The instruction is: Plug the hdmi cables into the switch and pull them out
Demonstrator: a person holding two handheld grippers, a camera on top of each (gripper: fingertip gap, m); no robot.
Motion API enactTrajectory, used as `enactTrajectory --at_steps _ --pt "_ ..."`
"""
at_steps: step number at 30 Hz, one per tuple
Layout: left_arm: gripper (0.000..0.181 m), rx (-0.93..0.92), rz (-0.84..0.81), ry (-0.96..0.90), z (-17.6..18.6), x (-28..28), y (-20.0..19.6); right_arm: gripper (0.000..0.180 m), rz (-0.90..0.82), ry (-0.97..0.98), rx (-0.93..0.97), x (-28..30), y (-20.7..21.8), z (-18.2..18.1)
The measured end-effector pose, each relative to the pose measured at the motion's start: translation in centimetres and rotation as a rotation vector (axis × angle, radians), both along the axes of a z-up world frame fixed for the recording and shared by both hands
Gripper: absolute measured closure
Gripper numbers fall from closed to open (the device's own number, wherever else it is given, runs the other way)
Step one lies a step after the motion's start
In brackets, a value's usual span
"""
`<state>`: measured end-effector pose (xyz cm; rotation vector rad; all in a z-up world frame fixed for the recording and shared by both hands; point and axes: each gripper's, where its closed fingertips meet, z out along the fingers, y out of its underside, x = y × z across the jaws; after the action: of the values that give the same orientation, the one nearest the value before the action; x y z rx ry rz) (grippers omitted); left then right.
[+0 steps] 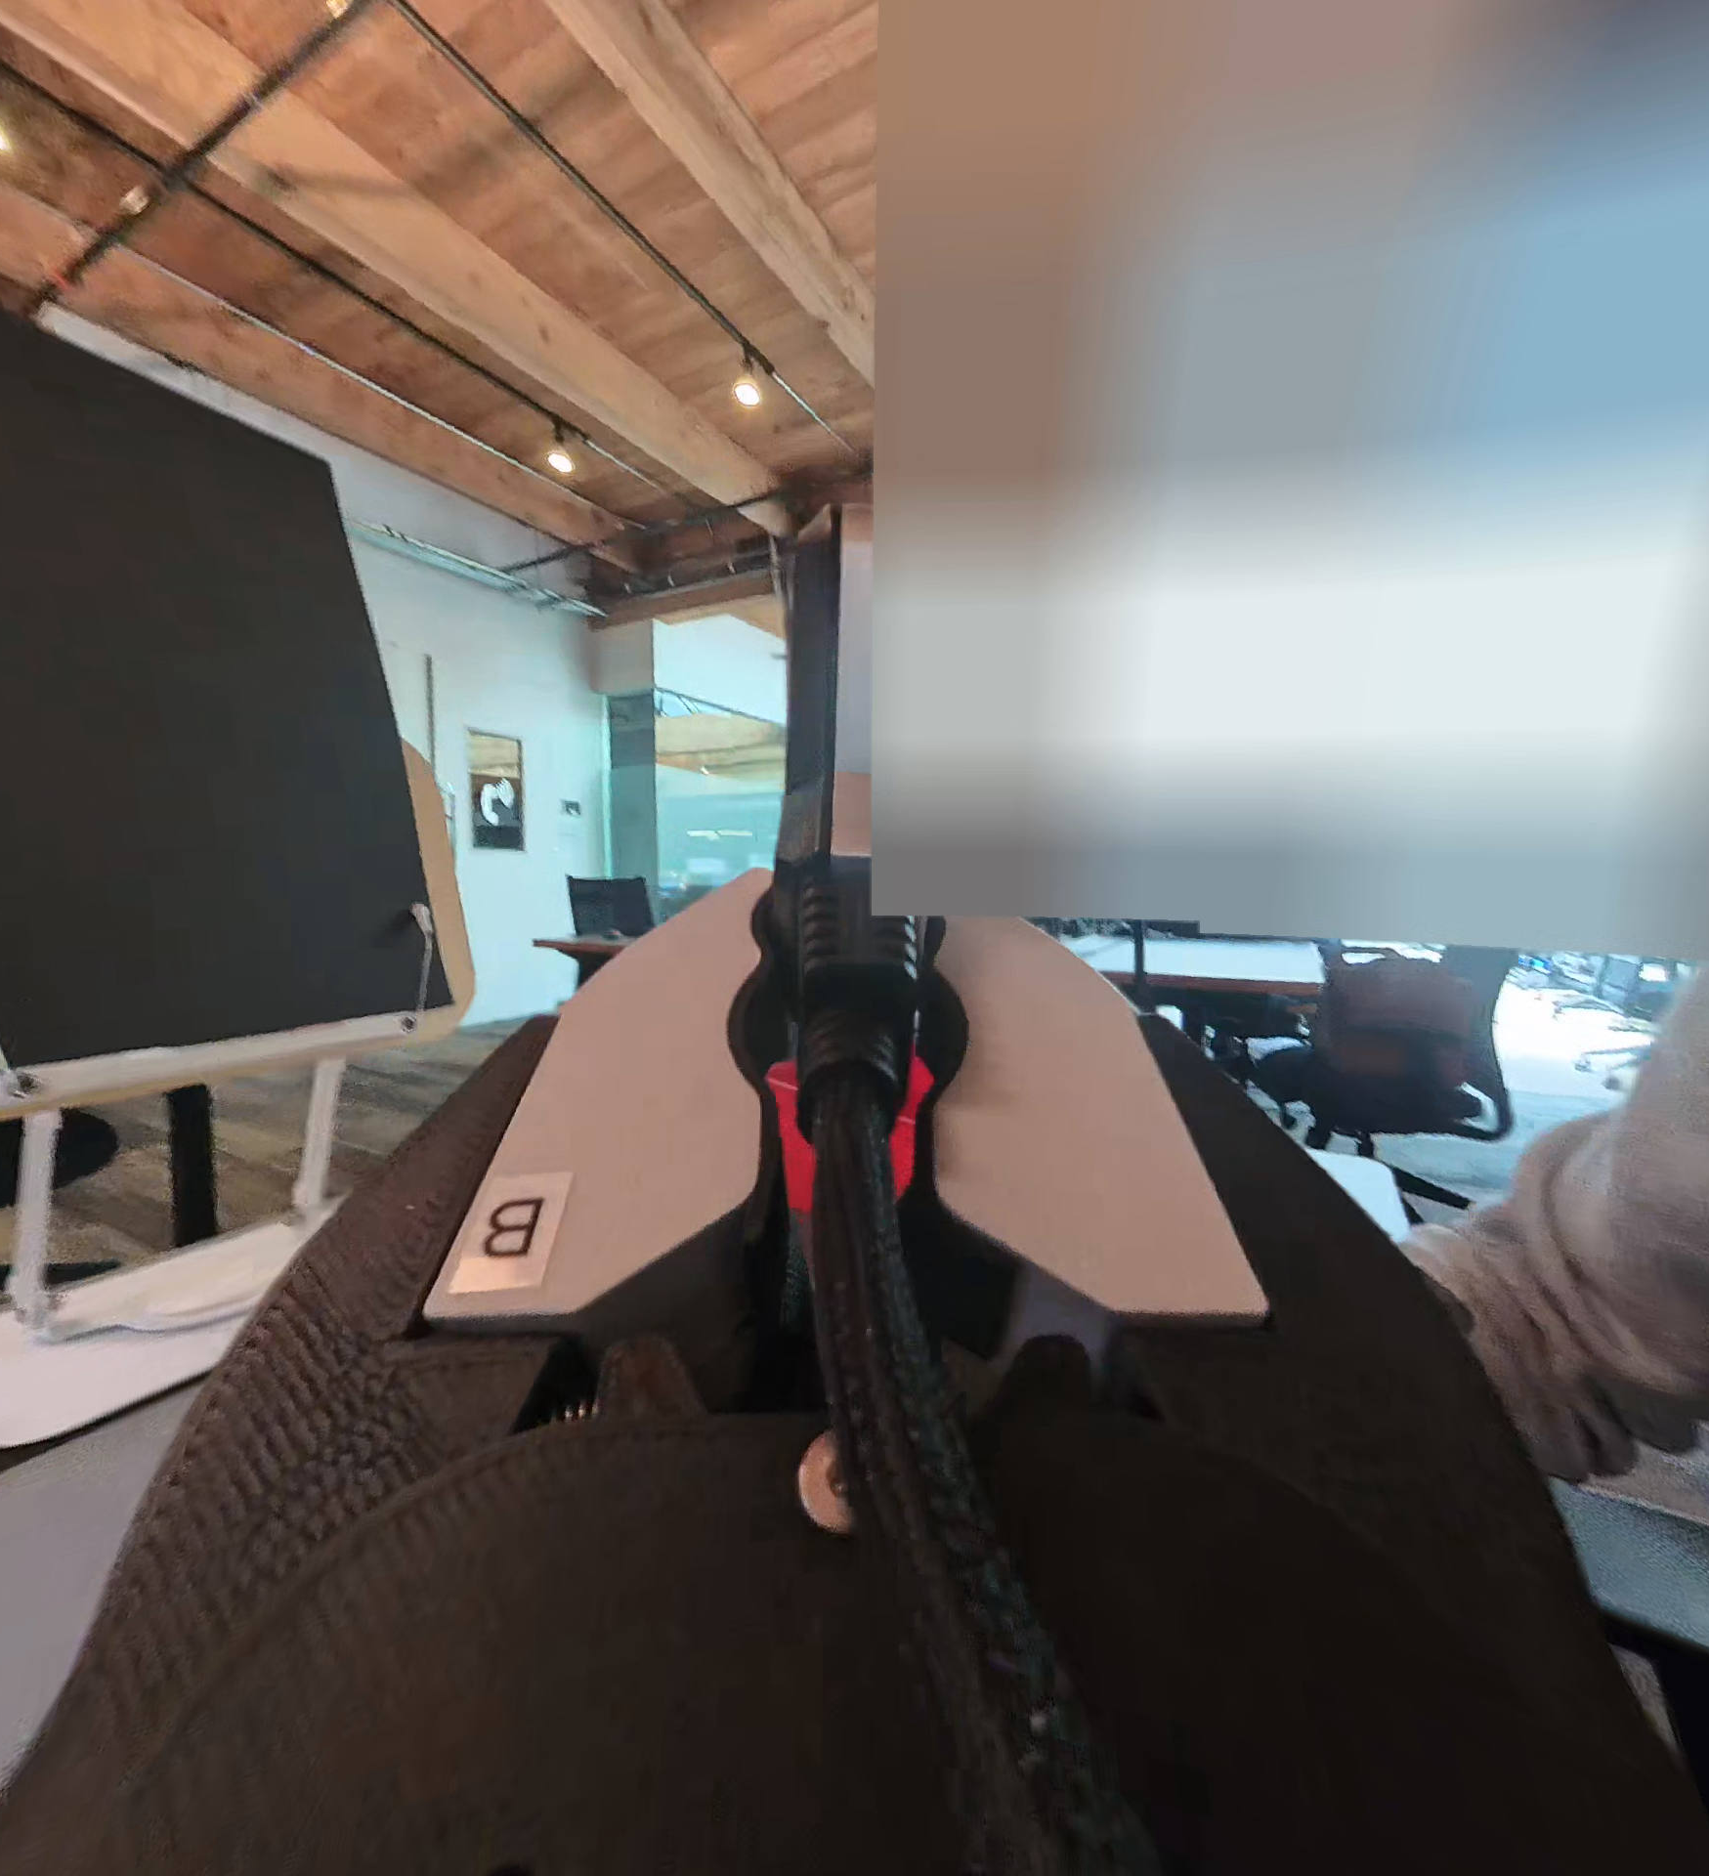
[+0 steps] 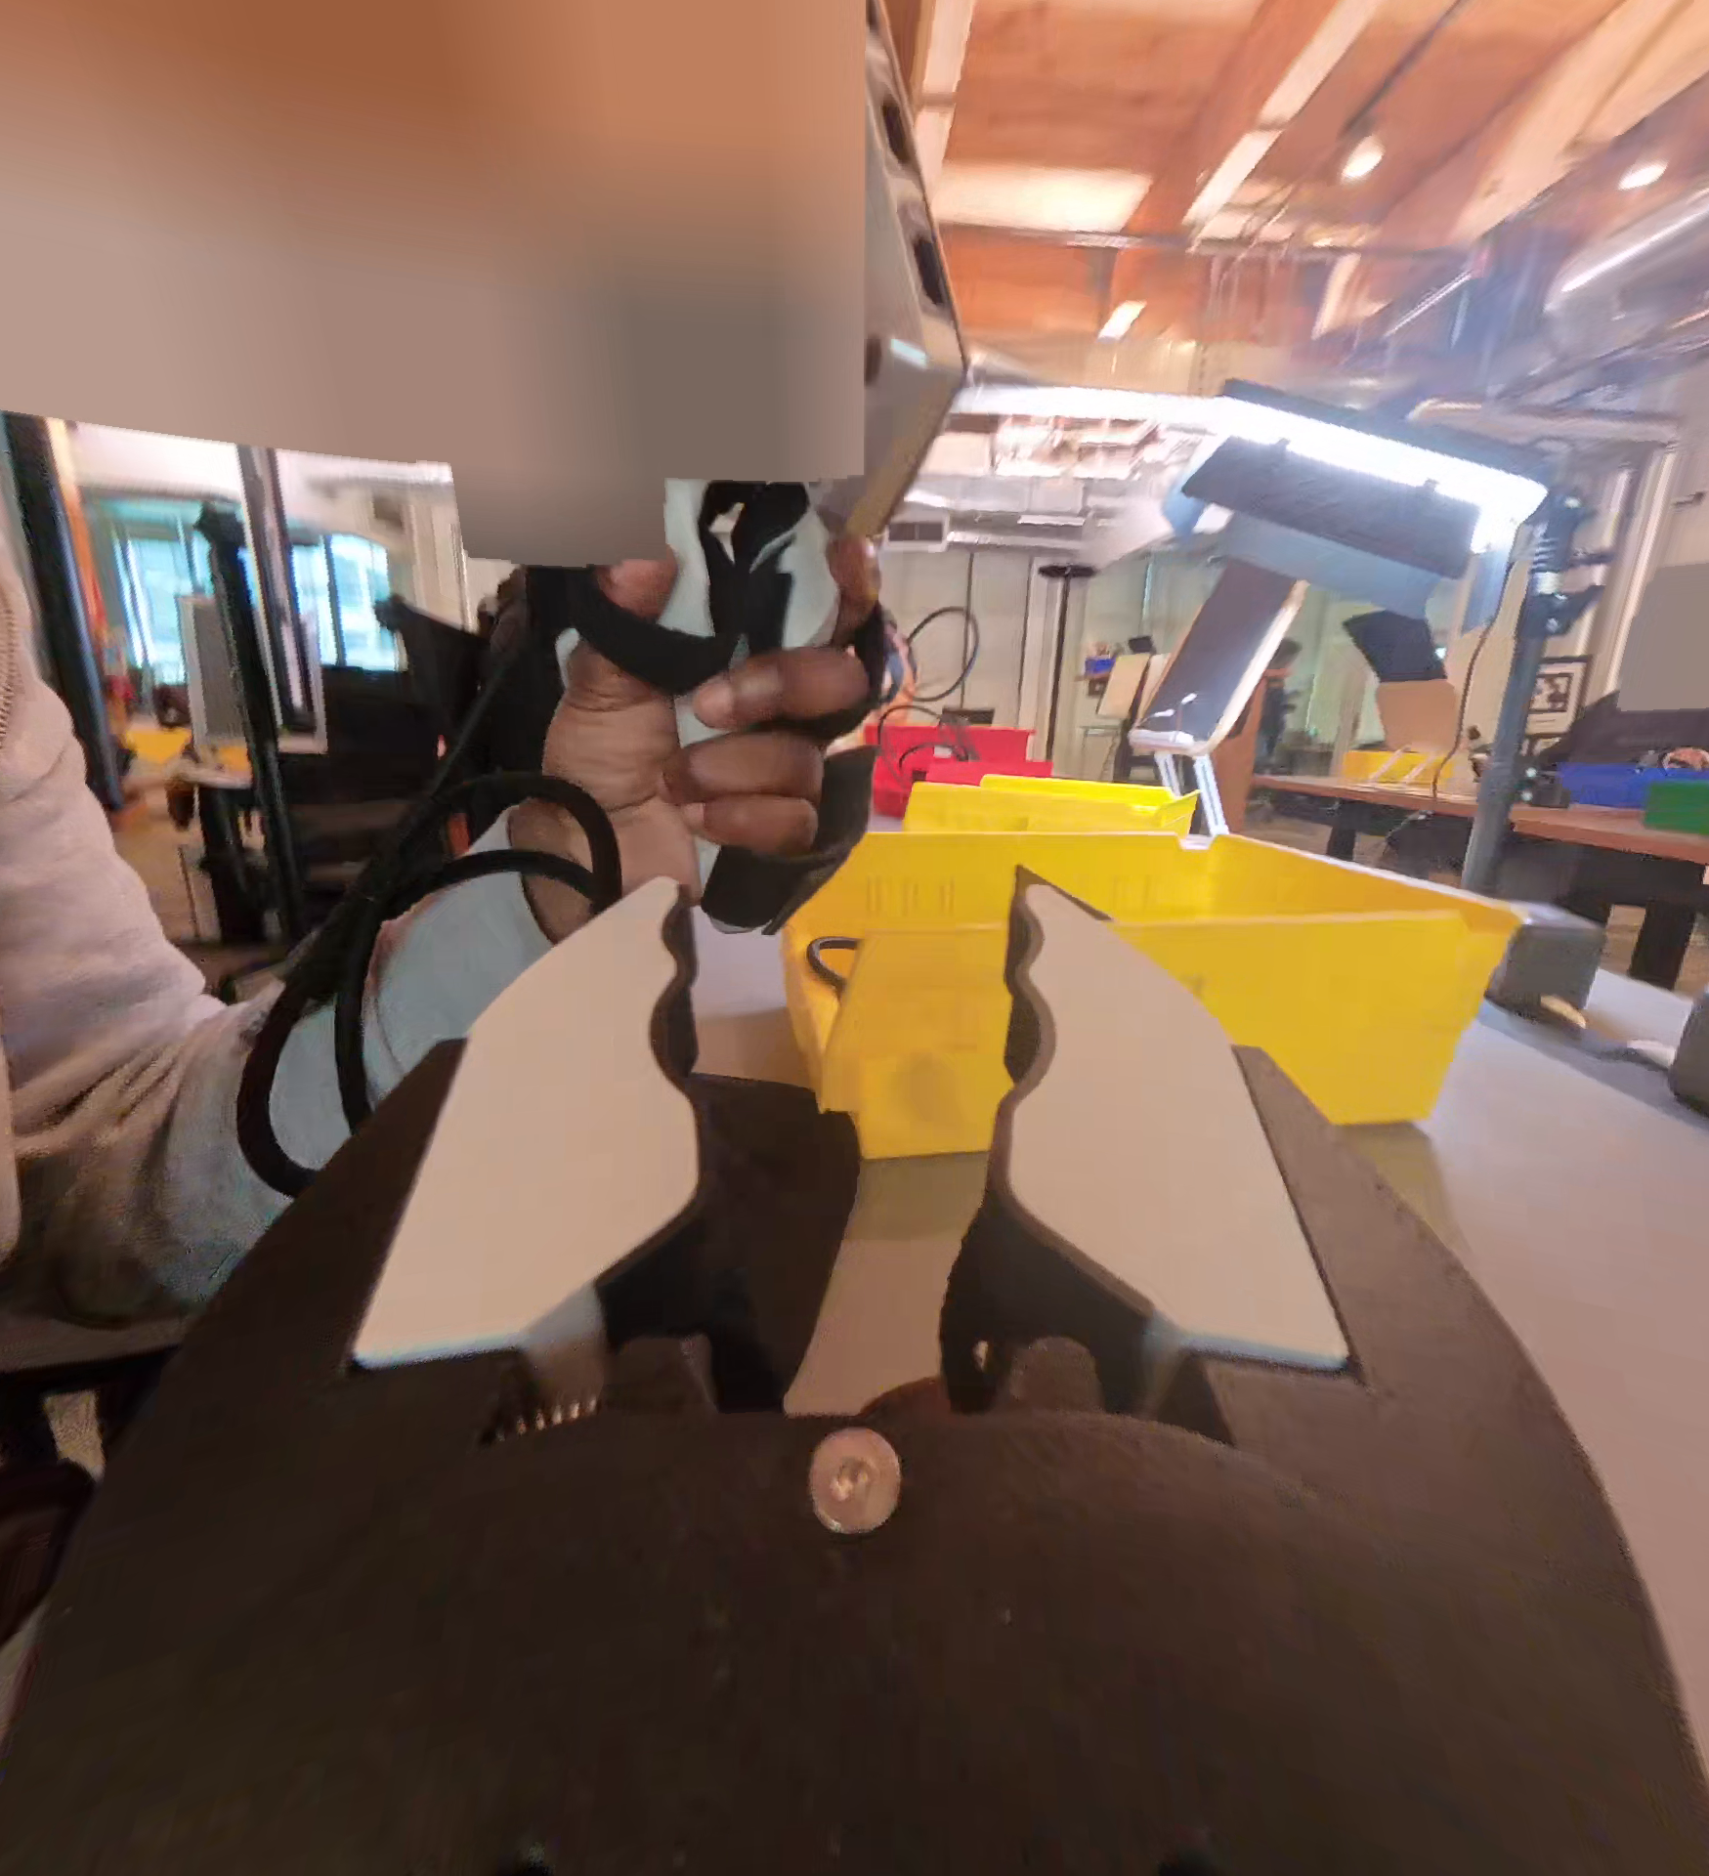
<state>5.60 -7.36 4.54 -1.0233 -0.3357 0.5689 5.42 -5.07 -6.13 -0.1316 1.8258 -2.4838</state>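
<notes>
HDMI cable [image 1: 845, 1025]: black, braided; ribbed plug body clamped between the two grey fingers [image 1: 647, 1107] of the left gripper [image 1: 845, 975], cord trailing back over the gripper's black body toward the camera; metal plug tip [image 1: 801, 822] projecting upward past the fingertips, beside the edge of a pale box-like item mostly hidden by a blurred patch, contact not discernible; red insert [image 1: 799, 1127] visible between the fingers, around the cord.
Right gripper [image 2: 845, 914]: fingers spread apart, nothing between them; held above a grey table [image 2: 1591, 1269].
Yellow bin [image 2: 1236, 975]: on the table, just beyond the right fingertips.
Hand [image 2: 708, 751]: grasping the left gripper's handle, looped black cord below it.
Black panel [image 1: 139, 731]: on a white stand, left.
</notes>
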Motion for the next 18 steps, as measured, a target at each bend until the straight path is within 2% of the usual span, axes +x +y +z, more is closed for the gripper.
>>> enactTrajectory --at_steps 2,4,8,14,18 --pt "0.159 -0.022 -0.048 -0.034 -1.1 -1.0 1.0 0.126 0.001 -0.060 -0.040 -0.2 0.3 -1.7" --pt "0.159 -0.026 -0.092 -0.068 -1.8 -1.8 2.0 0.135 -0.011 -0.030 -0.014 0.0 1.1 -1.9" --pt "0.159 0.018 -0.169 -0.097 -1.5 -2.3 3.6 0.132 -0.024 0.006 0.026 -0.1 1.1 -2.5" --pt "0.159 0.017 -0.192 0.029 -0.9 1.5 5.6 0.129 0.058 -0.031 0.009 2.4 1.4 -2.0" --pt "0.159 0.009 -0.189 0.095 -1.9 4.6 6.3 0.123 0.071 -0.025 0.013 2.6 1.5 -2.0"
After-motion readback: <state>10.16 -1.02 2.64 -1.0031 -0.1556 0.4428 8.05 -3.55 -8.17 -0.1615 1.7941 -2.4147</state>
